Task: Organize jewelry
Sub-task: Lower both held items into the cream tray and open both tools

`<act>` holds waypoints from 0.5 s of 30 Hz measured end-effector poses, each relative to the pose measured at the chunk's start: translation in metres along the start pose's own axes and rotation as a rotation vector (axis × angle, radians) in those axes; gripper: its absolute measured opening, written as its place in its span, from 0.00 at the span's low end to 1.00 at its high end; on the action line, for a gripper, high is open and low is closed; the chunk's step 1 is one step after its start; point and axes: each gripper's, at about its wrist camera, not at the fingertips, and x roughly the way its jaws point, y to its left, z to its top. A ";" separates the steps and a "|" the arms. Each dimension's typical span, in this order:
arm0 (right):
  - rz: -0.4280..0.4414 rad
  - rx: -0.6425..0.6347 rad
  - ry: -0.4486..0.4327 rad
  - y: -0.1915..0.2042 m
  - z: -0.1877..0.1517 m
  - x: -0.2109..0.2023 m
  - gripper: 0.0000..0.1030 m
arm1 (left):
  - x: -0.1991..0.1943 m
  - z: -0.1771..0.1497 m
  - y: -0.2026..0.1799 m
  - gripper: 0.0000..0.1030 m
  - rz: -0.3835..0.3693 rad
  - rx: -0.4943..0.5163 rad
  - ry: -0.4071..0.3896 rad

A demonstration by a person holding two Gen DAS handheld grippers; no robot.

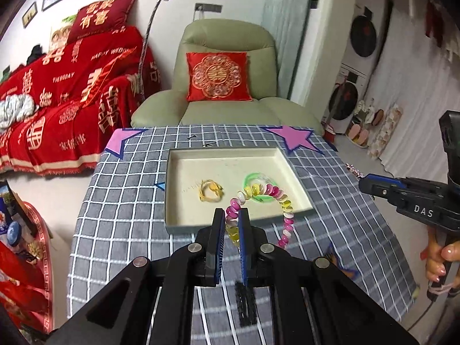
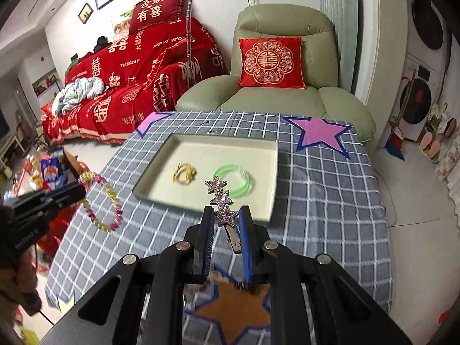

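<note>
Holding both pieces above the checked cloth, we pinch the coil bracelet (image 1: 260,201) in our left gripper (image 1: 232,230) and the star hair clip (image 2: 223,201) in our right gripper (image 2: 225,218). The coil looks light and springy; the clip stiff, best gripped by its metal bar. The tray (image 1: 178,221) already holds a yellow band (image 1: 210,191) and green ring (image 2: 234,181).

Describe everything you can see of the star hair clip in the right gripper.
The hair clip is a row of three pinkish stars set with sparkling stones, mounted on a silvery metal clip that shows below them. It looks hard and glittery. The right gripper pinches its near end between its fingers, so the stars stick forward, held in the air above the near edge of the tray. Only the fingers touch it.
</note>
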 end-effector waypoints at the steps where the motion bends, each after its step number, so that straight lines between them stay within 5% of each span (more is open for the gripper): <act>1: 0.002 0.008 0.003 -0.001 0.006 0.008 0.18 | 0.010 0.004 0.003 0.17 0.003 -0.011 0.010; 15: -0.036 0.096 0.068 -0.031 0.056 0.147 0.18 | 0.145 0.048 0.037 0.17 0.076 -0.076 0.087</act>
